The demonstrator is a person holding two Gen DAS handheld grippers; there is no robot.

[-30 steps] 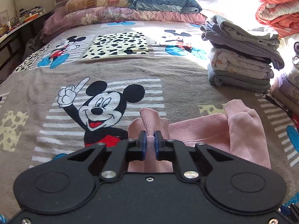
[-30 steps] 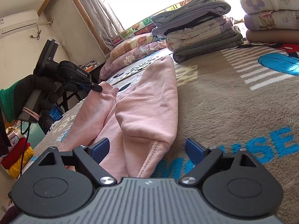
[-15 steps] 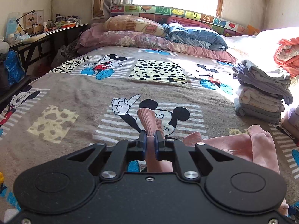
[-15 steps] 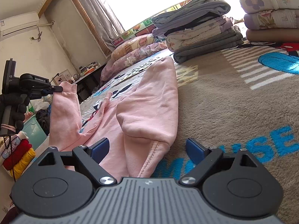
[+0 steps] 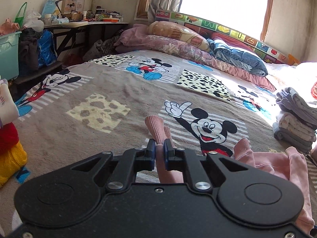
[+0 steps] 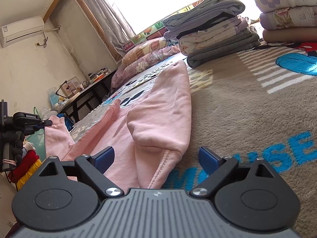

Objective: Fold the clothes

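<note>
A pink sweatshirt (image 6: 162, 107) lies on the Mickey Mouse blanket (image 6: 247, 103). My left gripper (image 5: 159, 148) is shut on the sweatshirt's ribbed cuff (image 5: 155, 127) and holds the sleeve up off the bed; the rest of the garment (image 5: 277, 162) trails to the right. In the right wrist view the left gripper (image 6: 46, 123) shows at far left with the sleeve (image 6: 55, 136) hanging from it. My right gripper (image 6: 156, 158) is open, low over the sweatshirt's hem (image 6: 160, 170), its jaws on either side of it.
A stack of folded clothes (image 6: 214, 37) stands on the bed beyond the sweatshirt, with a second stack (image 6: 287, 10) further right. Pillows (image 5: 178, 39) lie at the headboard. A desk (image 5: 79, 25) and a green bin (image 5: 8, 53) stand left of the bed.
My left gripper has lifted the cuff and carried it left, away from the garment's body, stretching the sleeve out. The right gripper has stayed in place, open.
</note>
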